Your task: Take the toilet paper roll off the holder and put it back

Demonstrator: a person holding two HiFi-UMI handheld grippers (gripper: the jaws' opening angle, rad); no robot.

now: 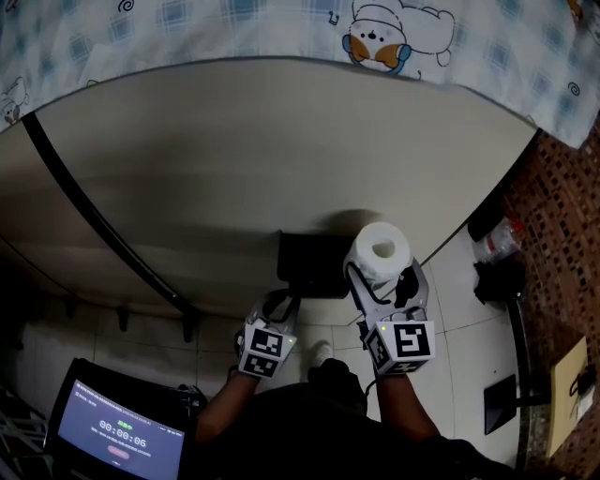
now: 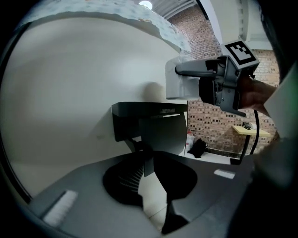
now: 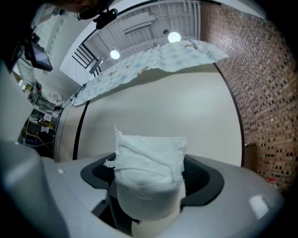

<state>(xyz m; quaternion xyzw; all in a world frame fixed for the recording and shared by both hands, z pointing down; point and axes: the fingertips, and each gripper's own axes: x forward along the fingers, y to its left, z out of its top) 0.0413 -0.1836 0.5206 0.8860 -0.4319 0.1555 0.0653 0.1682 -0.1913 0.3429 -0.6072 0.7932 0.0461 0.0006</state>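
A black paper holder is fixed to the pale wall. My left gripper reaches up to its lower edge. In the left gripper view a thin black arm of the holder fills the gap between the tips of my left gripper, and the pads press on it. The white toilet paper roll is off the holder, just to its right, standing upright with its core facing up. My right gripper is shut on the roll's sides. The roll fills the right gripper view.
A patterned cloth hangs over the wall's top. A black strip runs slantwise down the wall at left. A lit screen sits at bottom left. On the tiled floor at right are a plastic bottle, a black bag and a wooden board.
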